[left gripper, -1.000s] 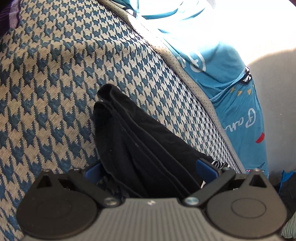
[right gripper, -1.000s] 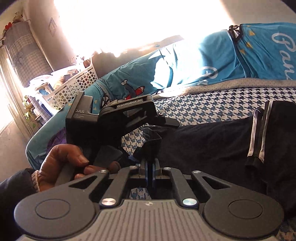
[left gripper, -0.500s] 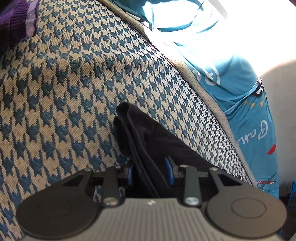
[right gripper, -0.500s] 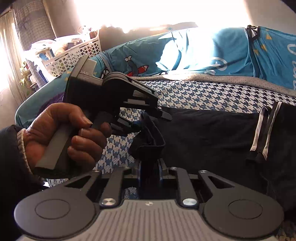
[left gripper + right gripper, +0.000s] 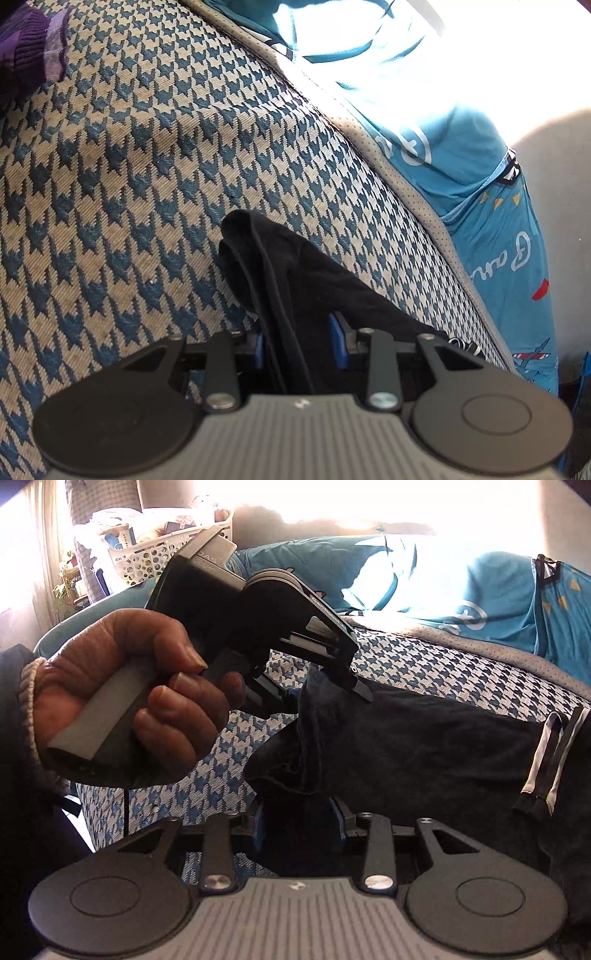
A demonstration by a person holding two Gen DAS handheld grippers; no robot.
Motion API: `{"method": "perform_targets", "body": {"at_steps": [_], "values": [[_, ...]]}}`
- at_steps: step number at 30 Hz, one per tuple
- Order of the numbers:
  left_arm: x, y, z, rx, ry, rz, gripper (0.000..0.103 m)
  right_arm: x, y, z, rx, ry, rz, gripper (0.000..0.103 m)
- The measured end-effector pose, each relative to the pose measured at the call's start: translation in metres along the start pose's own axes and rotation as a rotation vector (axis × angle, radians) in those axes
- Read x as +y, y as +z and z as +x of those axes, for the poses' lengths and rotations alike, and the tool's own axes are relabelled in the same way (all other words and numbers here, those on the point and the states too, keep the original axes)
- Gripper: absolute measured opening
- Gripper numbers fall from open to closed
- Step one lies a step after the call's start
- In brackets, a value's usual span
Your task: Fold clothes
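A black garment (image 5: 424, 746) with white side stripes lies on the houndstooth bed cover (image 5: 129, 155). My left gripper (image 5: 300, 341) has its blue pads on either side of a bunched end of the black garment (image 5: 280, 280); the pads stand a little apart with the cloth between them. It also shows in the right wrist view (image 5: 310, 664), held by a hand, with cloth in its jaws. My right gripper (image 5: 300, 825) holds another bunched part of the same garment between its blue pads, raised off the bed.
A teal printed bedsheet (image 5: 498, 229) lies bunched along the bed's far side. A purple knit item (image 5: 26, 55) sits at the top left. A white laundry basket (image 5: 159, 554) stands at the back left, in strong window glare.
The left gripper closed from wide open onto the garment end. Both grippers lifted the bunched cloth, and the right pads now stand wider around a thicker wad.
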State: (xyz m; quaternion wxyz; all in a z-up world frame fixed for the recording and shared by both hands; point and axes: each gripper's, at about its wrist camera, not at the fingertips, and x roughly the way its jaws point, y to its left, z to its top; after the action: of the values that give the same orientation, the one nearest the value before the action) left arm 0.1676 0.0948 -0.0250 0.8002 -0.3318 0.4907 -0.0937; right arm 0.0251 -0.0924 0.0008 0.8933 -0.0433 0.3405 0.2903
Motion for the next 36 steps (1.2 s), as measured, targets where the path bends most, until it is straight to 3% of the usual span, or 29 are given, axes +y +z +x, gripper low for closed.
{"method": "perform_targets", "body": {"at_steps": [1, 3, 4, 5, 6, 12, 23, 31, 33, 35, 36], "values": [[0.0, 0.0, -0.001, -0.003, 0.002, 0.004, 0.03, 0.0, 0.0, 0.001, -0.009, 0.0, -0.002, 0.034], [-0.002, -0.002, -0.001, -0.01, 0.009, 0.015, 0.02, 0.001, -0.001, 0.002, -0.02, 0.004, -0.005, 0.028], [-0.003, -0.002, -0.001, -0.012, 0.014, 0.022, 0.016, 0.002, -0.001, 0.002, -0.024, 0.006, -0.007, 0.015], [-0.004, -0.003, -0.001, -0.017, 0.017, 0.025, 0.013, 0.002, -0.001, 0.002, -0.027, 0.0, -0.009, 0.009], [-0.005, -0.004, -0.002, -0.022, 0.019, 0.027, 0.008, 0.001, -0.001, 0.001, -0.03, -0.006, -0.011, 0.009], [-0.02, -0.009, -0.011, -0.073, -0.064, 0.038, 0.008, -0.007, 0.001, -0.016, -0.08, -0.047, -0.001, 0.008], [-0.115, -0.052, -0.015, -0.11, -0.214, 0.206, 0.008, -0.04, -0.006, -0.082, -0.207, -0.186, 0.022, 0.007], [-0.182, -0.09, 0.016, -0.1, -0.281, 0.327, 0.008, -0.09, -0.021, -0.125, -0.251, -0.336, 0.15, 0.008], [-0.191, -0.096, 0.029, -0.092, -0.286, 0.344, 0.016, -0.103, -0.024, -0.133, -0.256, -0.376, 0.191, 0.007], [-0.193, -0.101, 0.04, -0.066, -0.283, 0.341, 0.058, -0.119, -0.028, -0.135, -0.22, -0.41, 0.256, 0.008], [-0.191, -0.104, 0.044, -0.057, -0.284, 0.332, 0.064, -0.128, -0.03, -0.132, -0.187, -0.427, 0.298, 0.008]]}}
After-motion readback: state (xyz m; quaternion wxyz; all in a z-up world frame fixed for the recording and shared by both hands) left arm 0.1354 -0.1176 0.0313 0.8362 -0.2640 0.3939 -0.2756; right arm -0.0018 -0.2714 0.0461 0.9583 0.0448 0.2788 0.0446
